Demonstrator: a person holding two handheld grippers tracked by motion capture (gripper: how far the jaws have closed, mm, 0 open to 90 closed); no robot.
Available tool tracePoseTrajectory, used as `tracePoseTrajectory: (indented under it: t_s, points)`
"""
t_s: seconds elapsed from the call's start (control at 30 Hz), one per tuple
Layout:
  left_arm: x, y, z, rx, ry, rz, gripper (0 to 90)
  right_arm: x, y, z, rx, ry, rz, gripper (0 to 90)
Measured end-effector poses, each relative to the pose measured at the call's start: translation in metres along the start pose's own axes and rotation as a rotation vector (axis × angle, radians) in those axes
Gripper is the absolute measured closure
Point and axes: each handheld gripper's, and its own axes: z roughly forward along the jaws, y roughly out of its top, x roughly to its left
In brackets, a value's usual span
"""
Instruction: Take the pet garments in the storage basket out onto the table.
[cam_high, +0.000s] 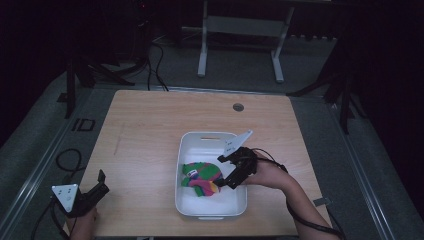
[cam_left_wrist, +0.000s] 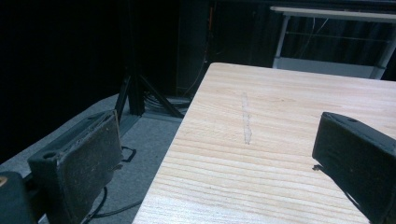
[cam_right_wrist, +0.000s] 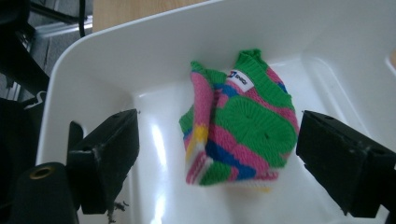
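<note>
A bunched knitted piece (cam_high: 201, 178) in green, pink, blue and yellow stripes lies in a white plastic tub (cam_high: 186, 202) at the table's front middle. In the right gripper view the knit (cam_right_wrist: 243, 126) carries a small white label and rests on the floor of the tub (cam_right_wrist: 116, 51). My right gripper (cam_high: 223, 172) hangs open just above the tub's right side, and its jaws (cam_right_wrist: 217, 163) stand wide on either side of the knit without touching it. My left gripper (cam_high: 101, 182) is open over the table's front left corner, with nothing between its jaws (cam_left_wrist: 217, 161).
The wooden table (cam_high: 145, 125) has a round grommet hole (cam_high: 238, 107) near its far edge and a pale scuff (cam_left_wrist: 246, 121) on its left part. Cables (cam_high: 67, 160) lie on the grey floor to the left. A white frame (cam_high: 240, 30) stands beyond the table.
</note>
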Motion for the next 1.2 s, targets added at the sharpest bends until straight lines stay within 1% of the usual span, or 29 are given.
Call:
tracePoseTrajectory:
  t_s: [0.07, 0.1, 0.13, 0.27, 0.37, 0.4, 0.43, 0.47, 0.6, 0.7, 0.8, 0.9, 0.93, 0.97, 1.0, 1.03, 1.07, 1.13, 1.17, 1.2]
  points:
    - [0.0, 0.0, 0.0, 0.0, -0.001, 0.0, 1.9, 0.0, 0.005, 0.007, 0.016, 0.004, -0.008, 13.4]
    - [0.0, 0.0, 0.0, 0.0, -0.002, 0.0, 1.9, 0.0, 0.005, 0.007, 0.016, 0.004, -0.008, 13.4]
    - [0.0, 0.0, 0.0, -0.001, -0.002, -0.002, 1.9, 0.0, 0.01, 0.015, 0.035, 0.013, -0.013, 13.5]
    - [0.0, 0.0, 0.0, -0.001, -0.003, -0.003, 1.9, 0.001, 0.018, 0.029, 0.065, 0.021, -0.026, 13.7]
    - [0.0, 0.0, 0.0, -0.002, -0.004, -0.003, 1.9, 0.002, 0.021, 0.037, 0.075, 0.029, -0.033, 13.7]
    - [0.0, 0.0, 0.0, -0.002, -0.004, -0.002, 1.9, 0.002, 0.024, 0.044, 0.087, 0.026, -0.037, 13.7]
    - [0.0, 0.0, 0.0, -0.001, -0.004, -0.002, 1.9, 0.002, 0.024, 0.044, 0.087, 0.026, -0.037, 13.7]
    - [0.0, 0.0, 0.0, -0.002, -0.005, -0.003, 1.9, 0.001, 0.027, 0.051, 0.096, 0.026, -0.041, 13.7]
    - [0.0, 0.0, 0.0, -0.001, -0.006, 0.0, 1.9, 0.0, 0.029, 0.063, 0.134, 0.022, -0.044, 13.7]
    - [0.0, 0.0, 0.0, -0.002, -0.006, 0.0, 1.8, -0.001, 0.029, 0.069, 0.149, 0.02, -0.039, 13.8]
    - [0.0, 0.0, 0.0, -0.002, -0.006, -0.002, 1.9, -0.003, 0.028, 0.079, 0.191, 0.005, -0.026, 13.8]
    - [0.0, 0.0, 0.0, -0.002, -0.006, 0.0, 1.9, -0.004, 0.026, 0.082, 0.206, 0.0, -0.029, 14.5]
    - [0.0, 0.0, 0.0, -0.003, -0.005, 0.0, 1.9, -0.004, 0.026, 0.085, 0.223, -0.006, -0.026, 14.5]
    - [0.0, 0.0, 0.0, -0.002, -0.005, 0.0, 1.9, -0.004, 0.026, 0.089, 0.251, -0.017, -0.028, 17.0]
    - [0.0, 0.0, 0.0, -0.002, -0.004, 0.0, 1.9, -0.004, 0.026, 0.091, 0.264, -0.03, -0.027, 17.0]
    - [0.0, 0.0, 0.0, -0.002, -0.004, 0.0, 1.9, -0.004, 0.026, 0.091, 0.264, -0.03, -0.027, 17.0]
    - [0.0, 0.0, 0.0, -0.002, -0.004, 0.001, 1.9, -0.004, 0.026, 0.093, 0.279, -0.038, -0.029, 17.4]
    - [0.0, 0.0, 0.0, -0.003, -0.003, 0.002, 1.9, -0.003, 0.025, 0.097, 0.304, -0.041, -0.036, 22.7]
    - [0.0, 0.0, 0.0, -0.003, -0.003, 0.002, 1.9, -0.002, 0.025, 0.103, 0.35, -0.063, -0.046, 25.0]
    - [0.0, 0.0, 0.0, -0.001, -0.004, 0.002, 1.9, -0.001, 0.024, 0.106, 0.377, -0.075, -0.054, 27.8]
